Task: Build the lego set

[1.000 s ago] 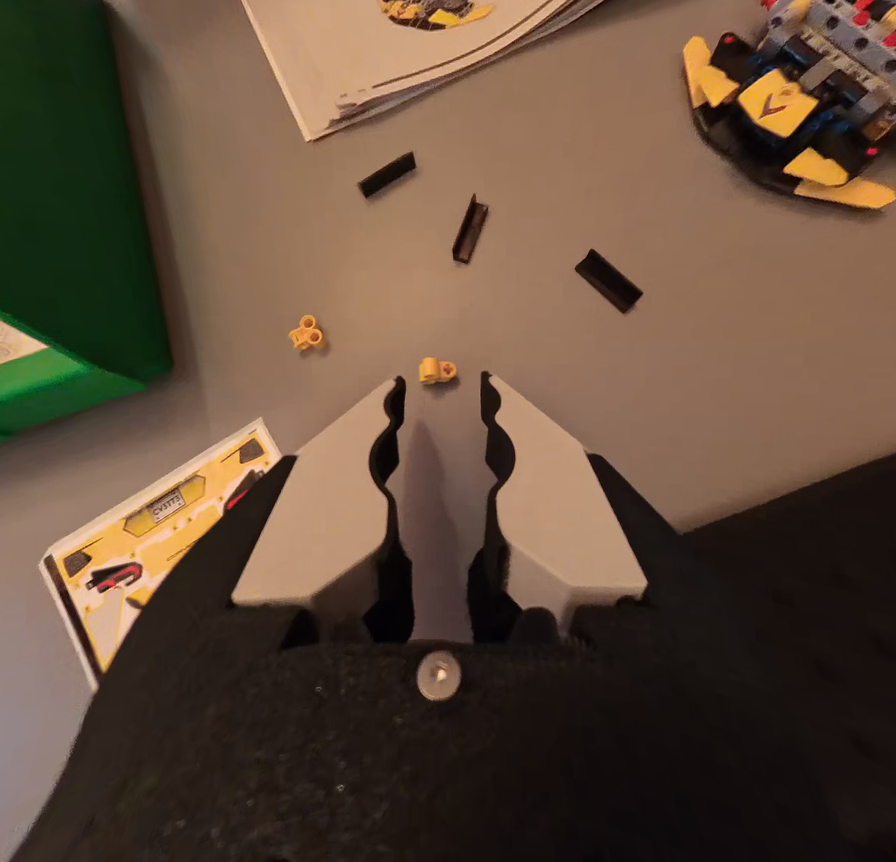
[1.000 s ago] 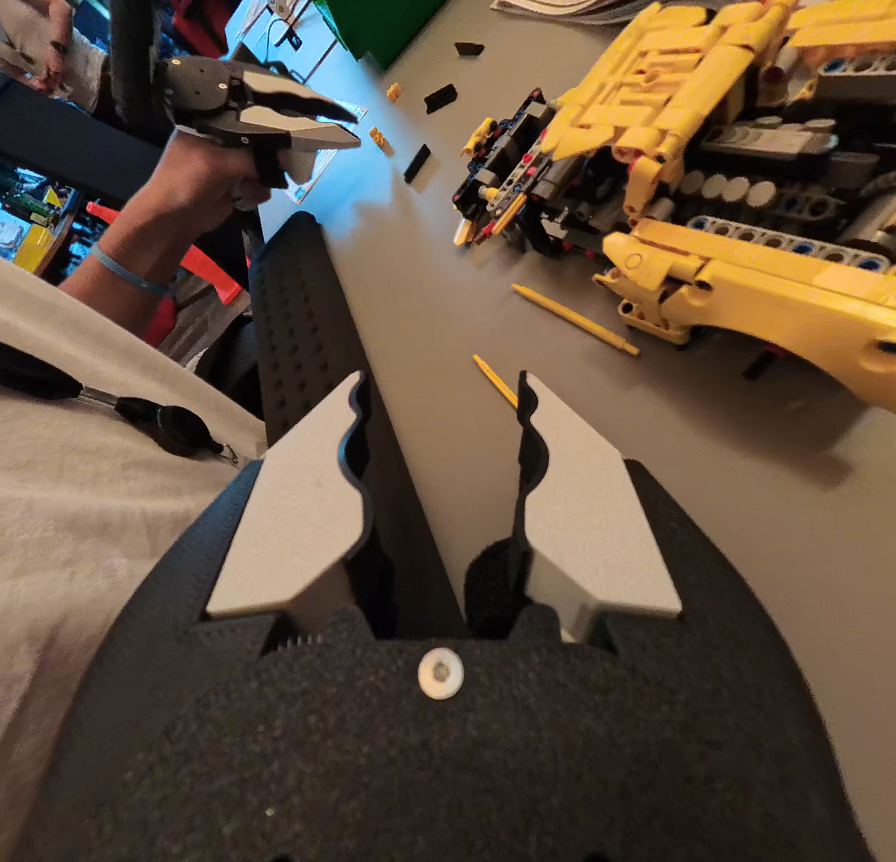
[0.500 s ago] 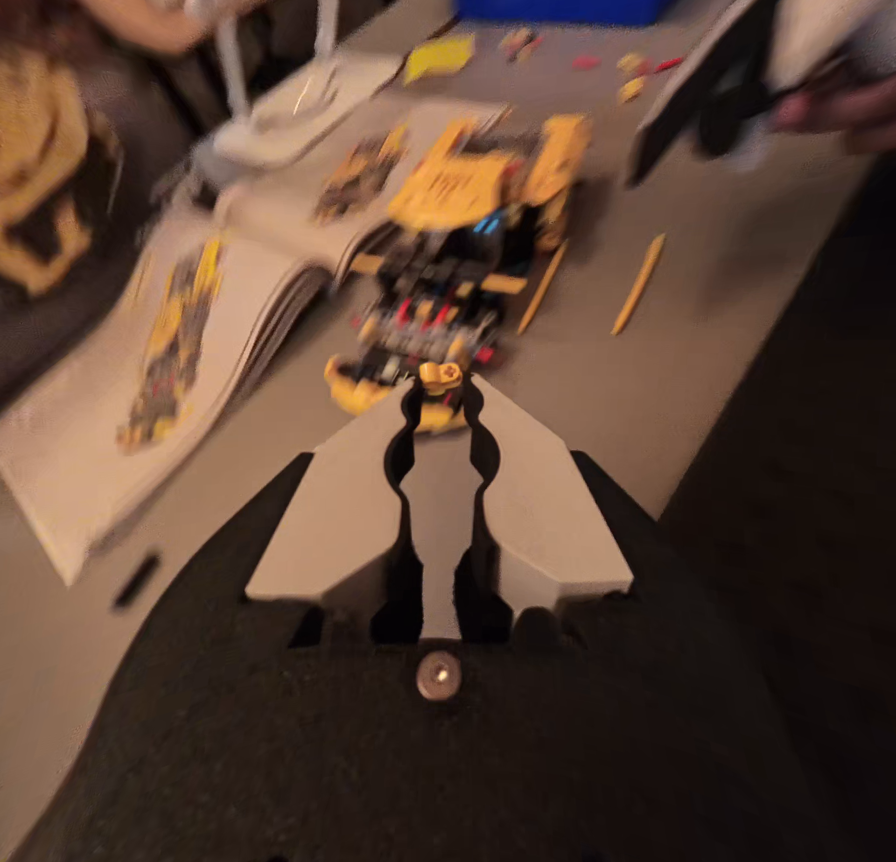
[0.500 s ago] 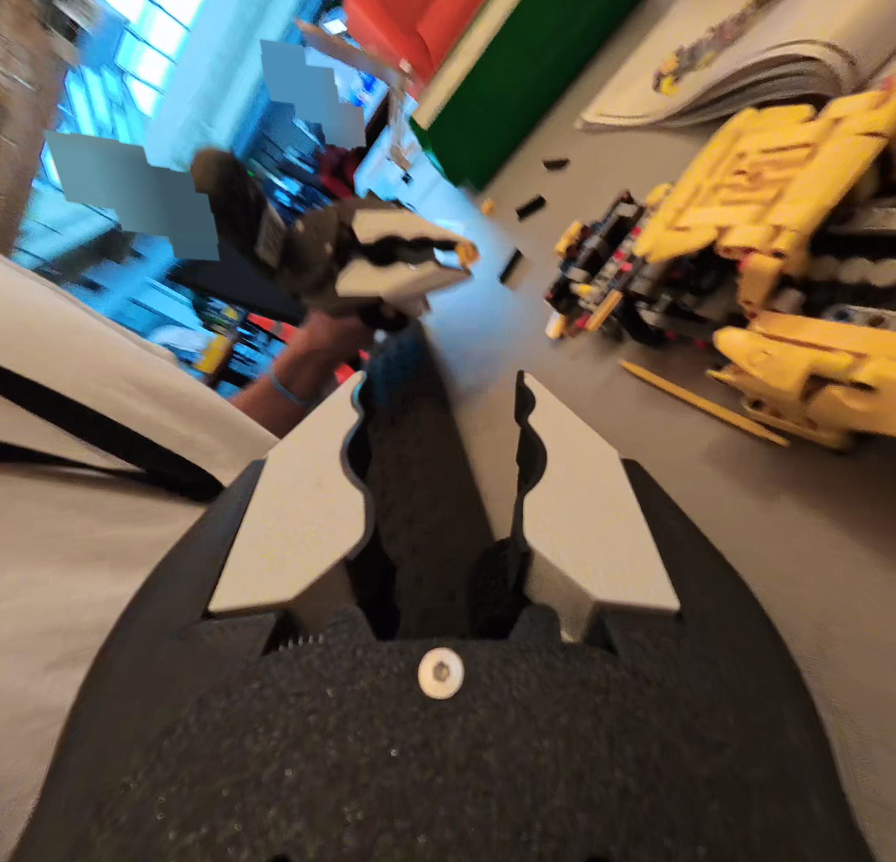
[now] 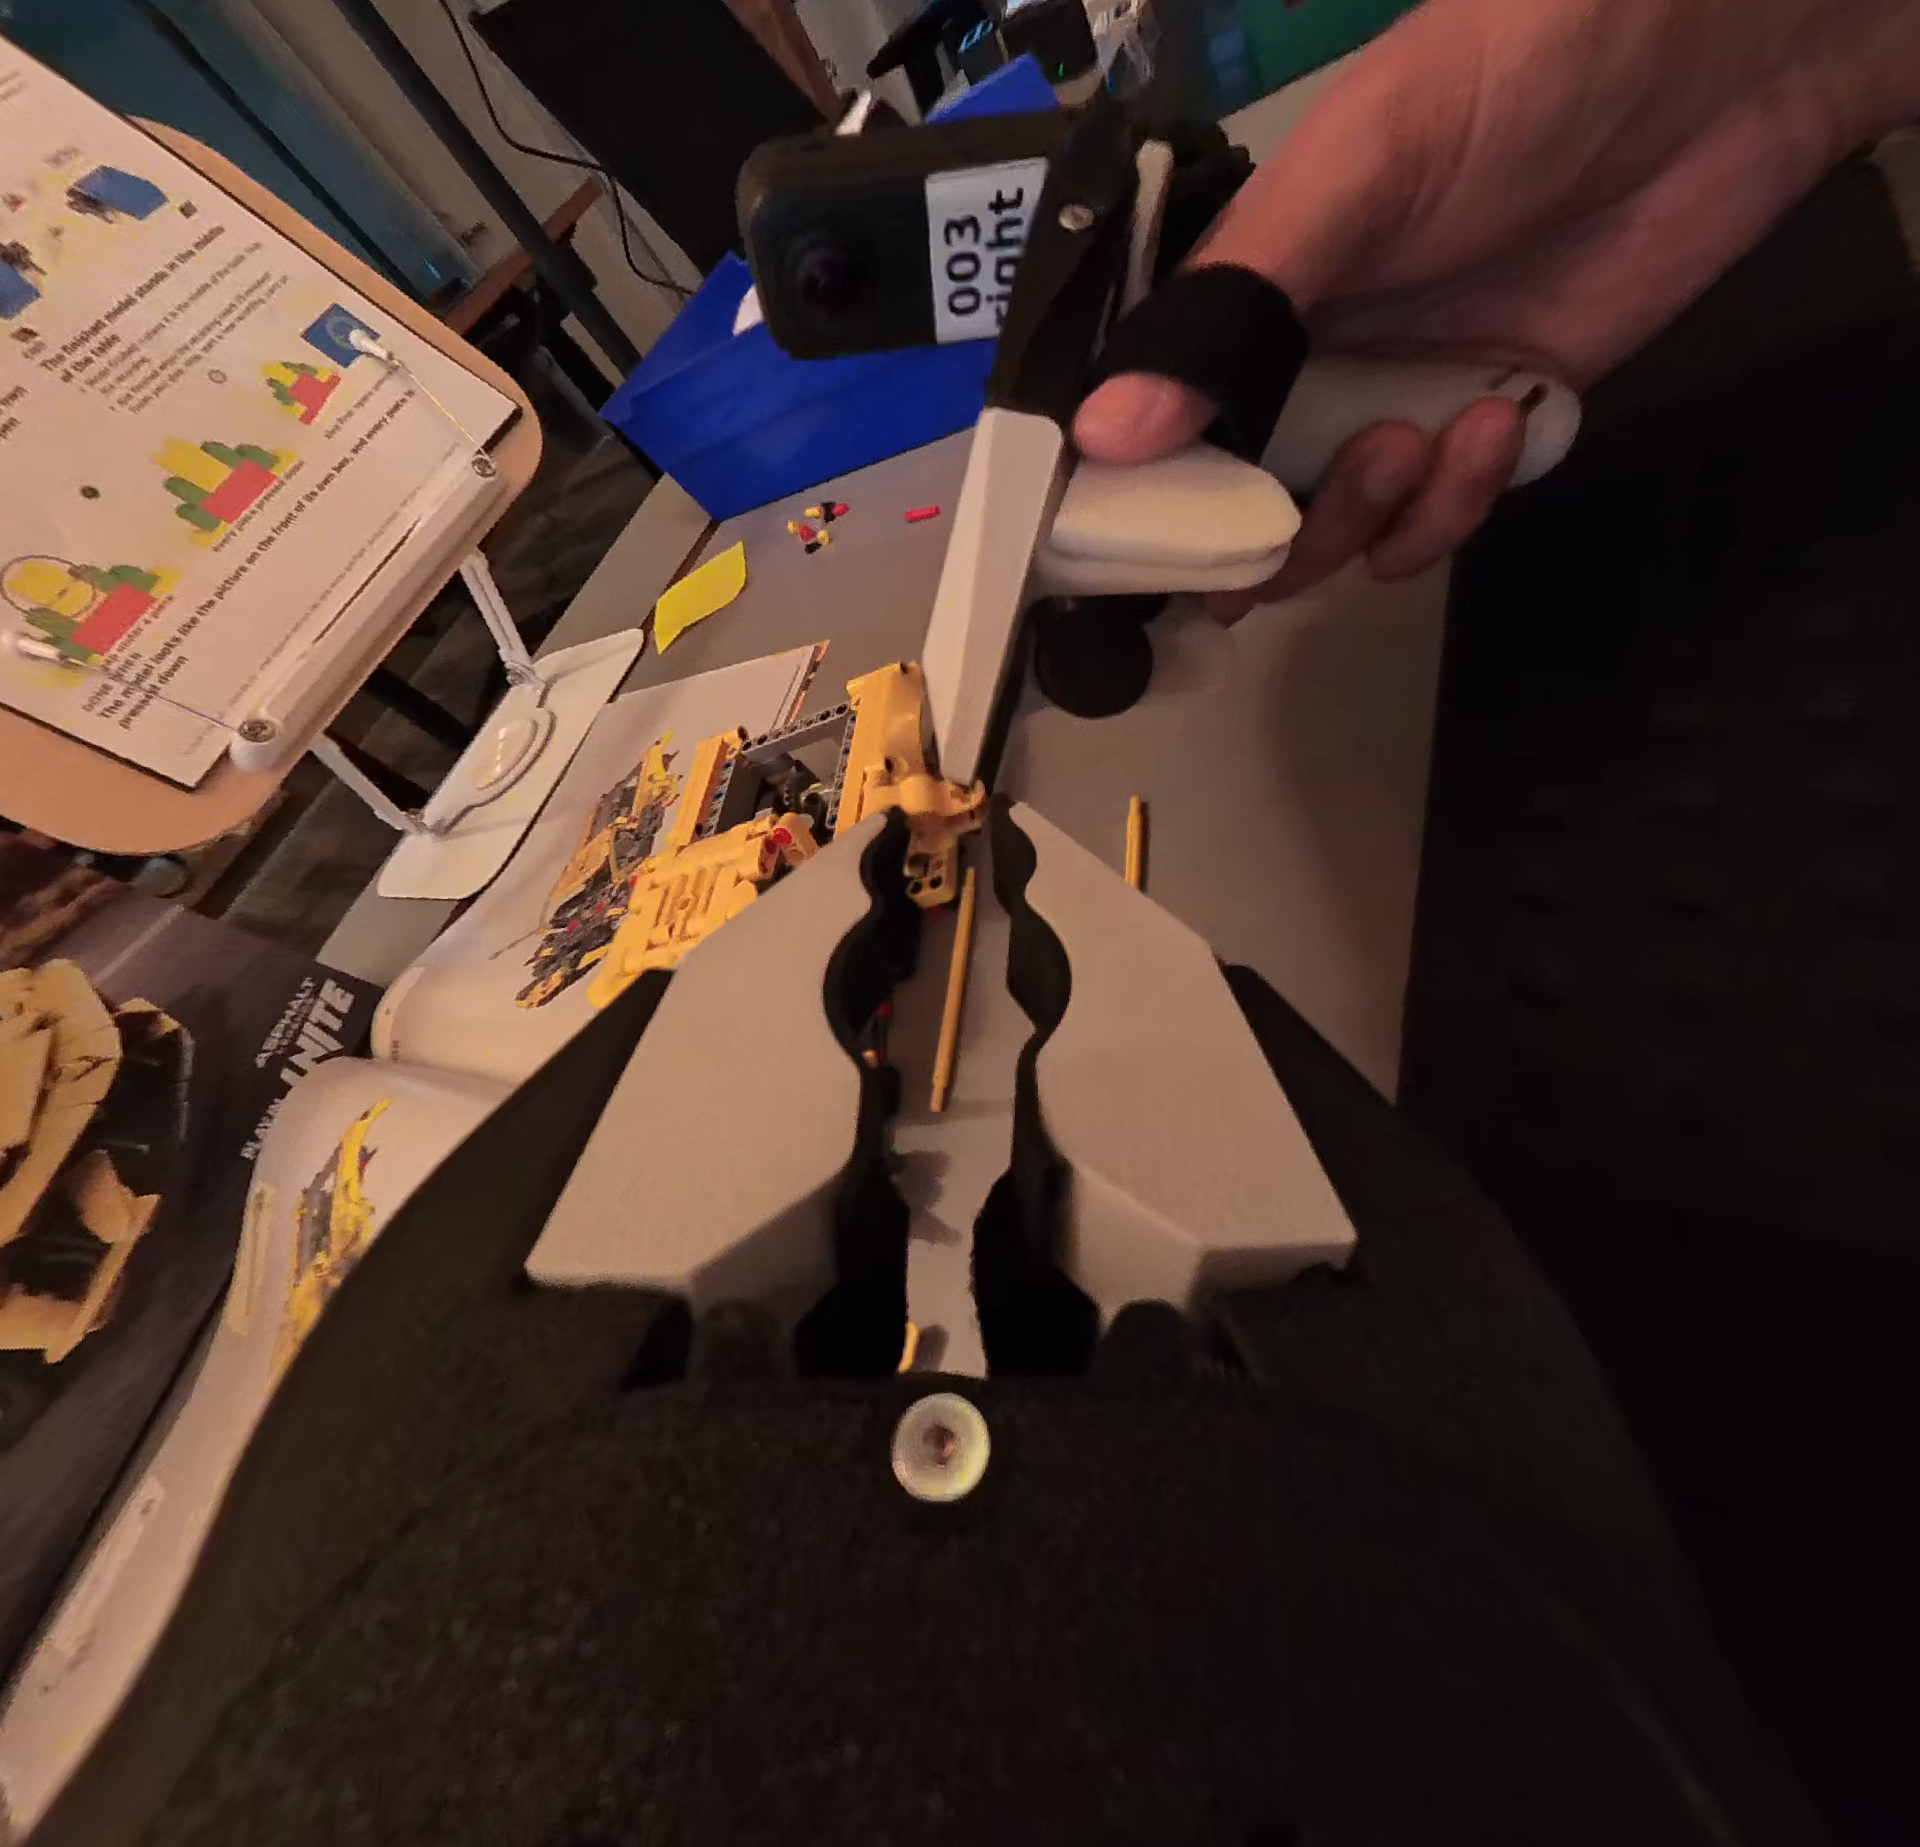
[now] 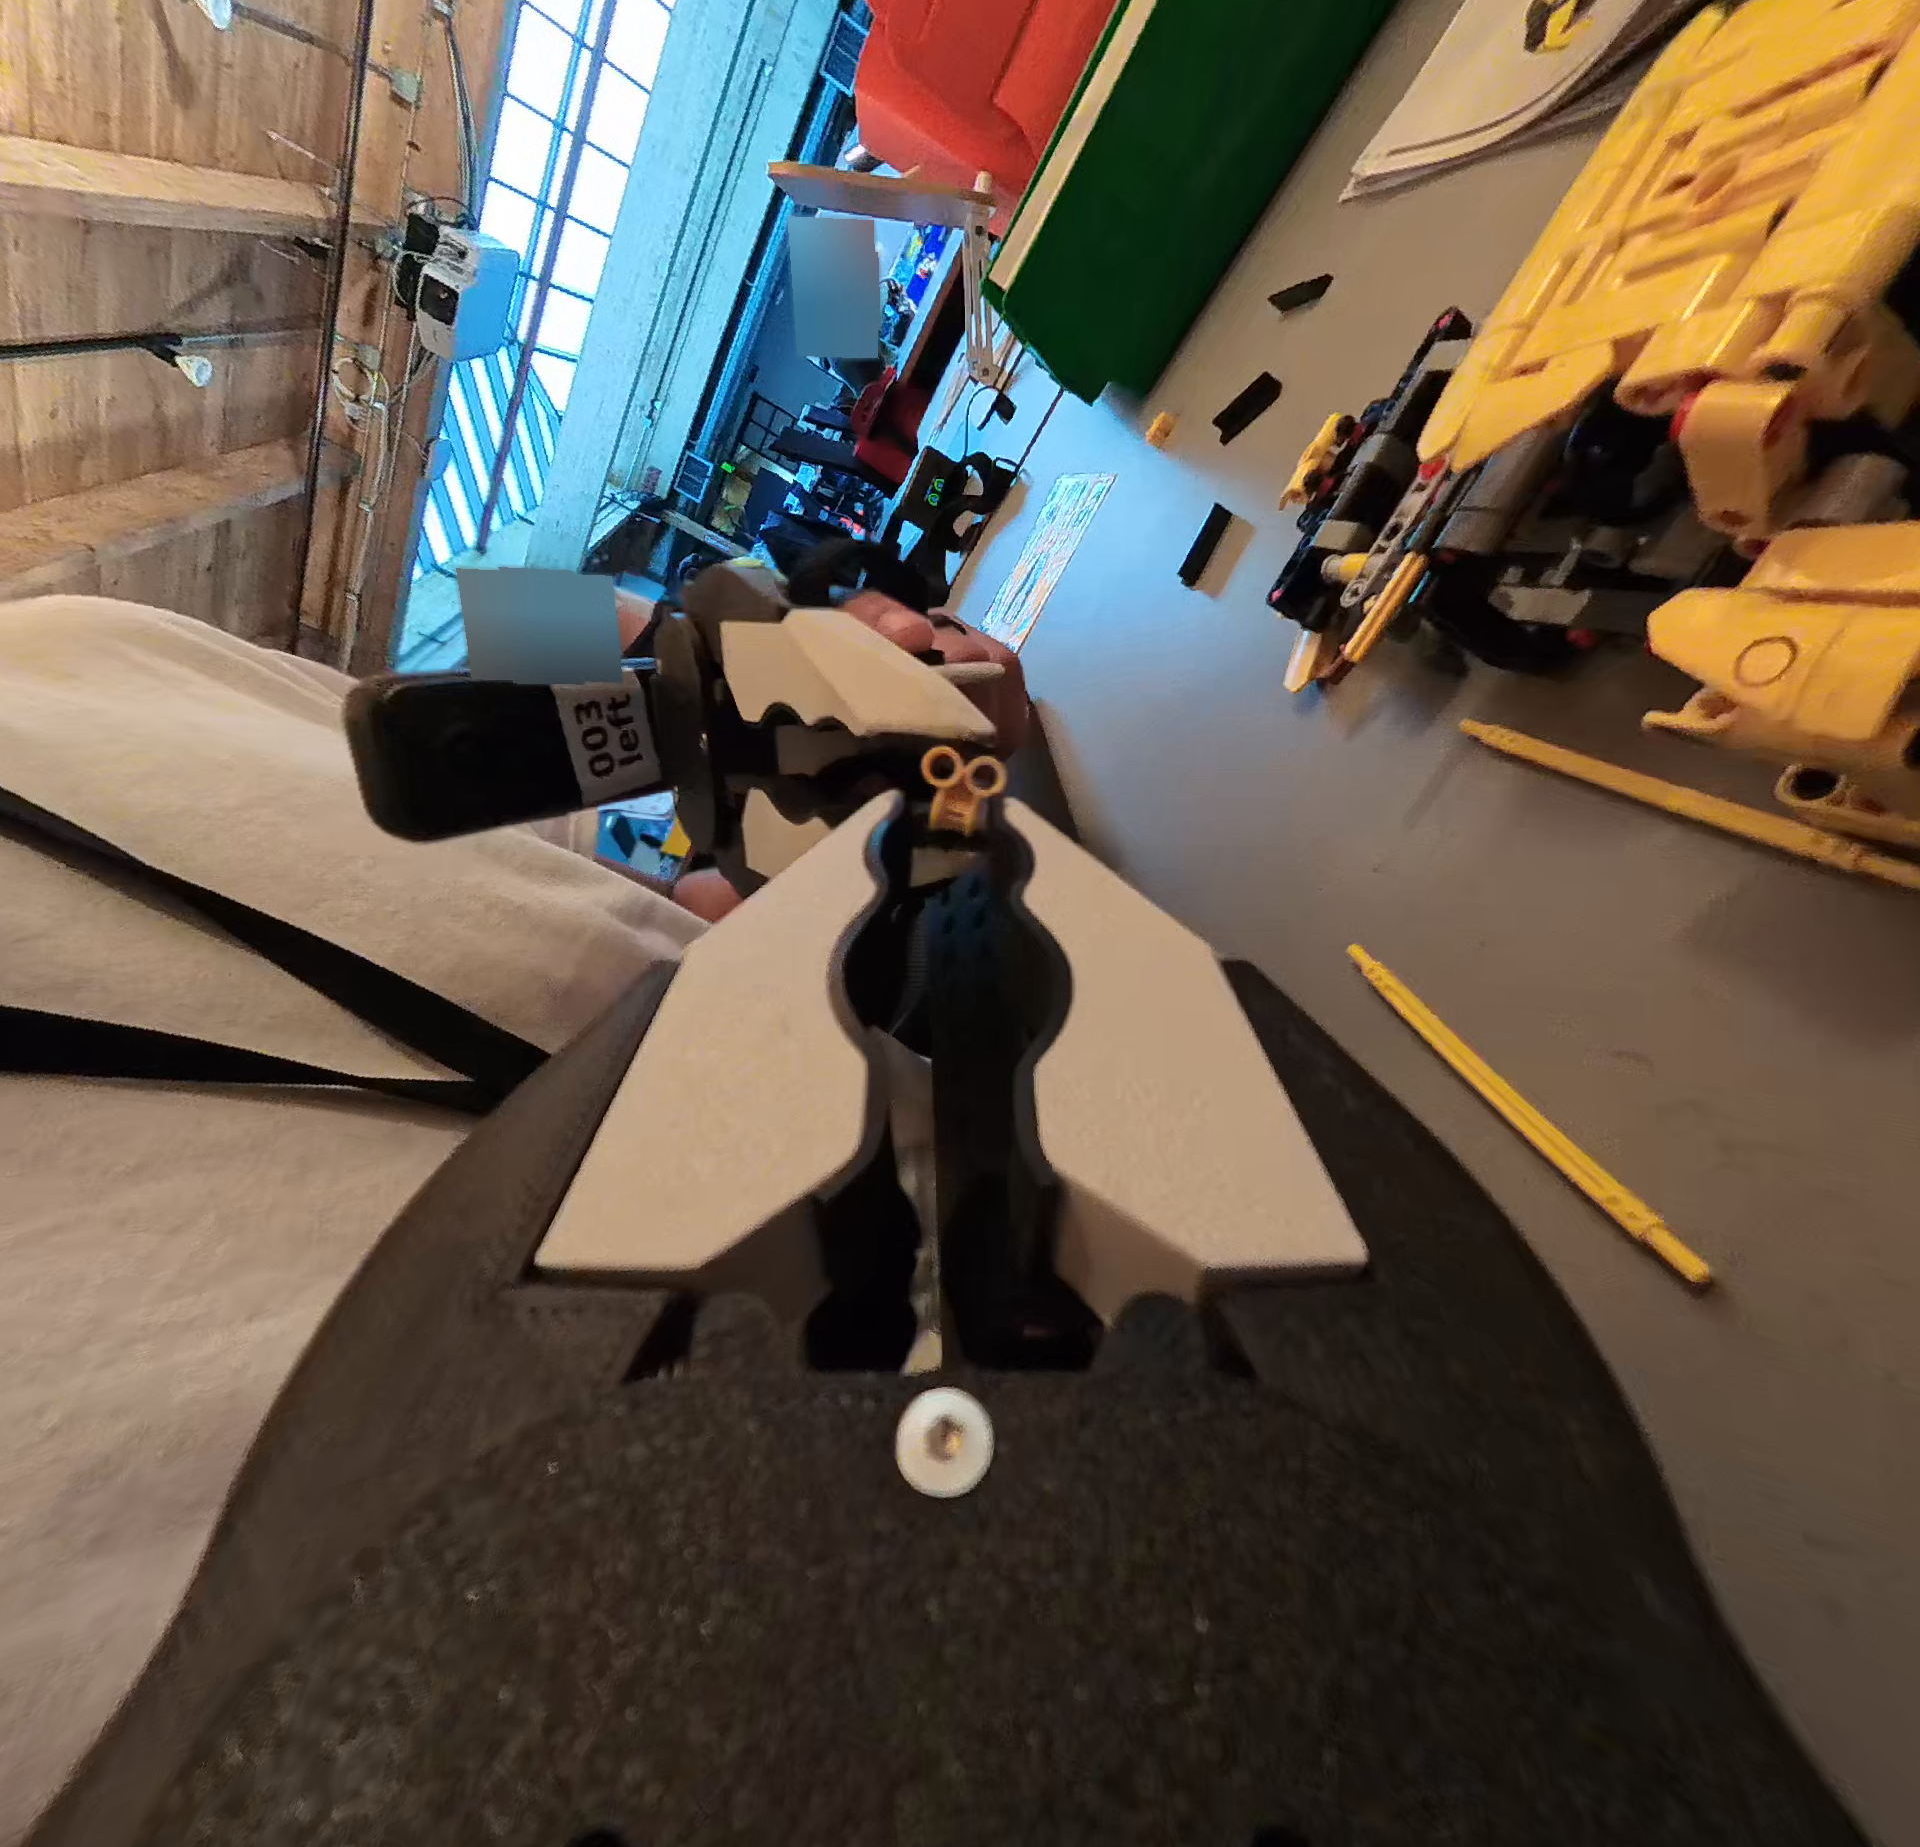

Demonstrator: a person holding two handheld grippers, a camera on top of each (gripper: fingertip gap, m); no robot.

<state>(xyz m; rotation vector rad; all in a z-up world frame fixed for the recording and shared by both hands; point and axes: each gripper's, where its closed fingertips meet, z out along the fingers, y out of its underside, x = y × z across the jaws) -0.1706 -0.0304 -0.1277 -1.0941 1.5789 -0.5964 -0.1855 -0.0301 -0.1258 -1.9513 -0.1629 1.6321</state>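
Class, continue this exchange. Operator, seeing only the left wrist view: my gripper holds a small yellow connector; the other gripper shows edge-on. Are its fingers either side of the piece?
Observer: Yes; the right wrist view shows the right gripper with one finger each side of the yellow connector. Whether it presses, I cannot tell.
Operator: Any loose parts?
Observer: Three black pieces lie on the table near a green box.
Operator: More yellow ones?
Observer: One small yellow piece beside them.

Smooth matt grey fingers (image 6: 1143, 1091), rough black mount (image 6: 935, 1641), seemingly plastic connector (image 6: 961, 784).
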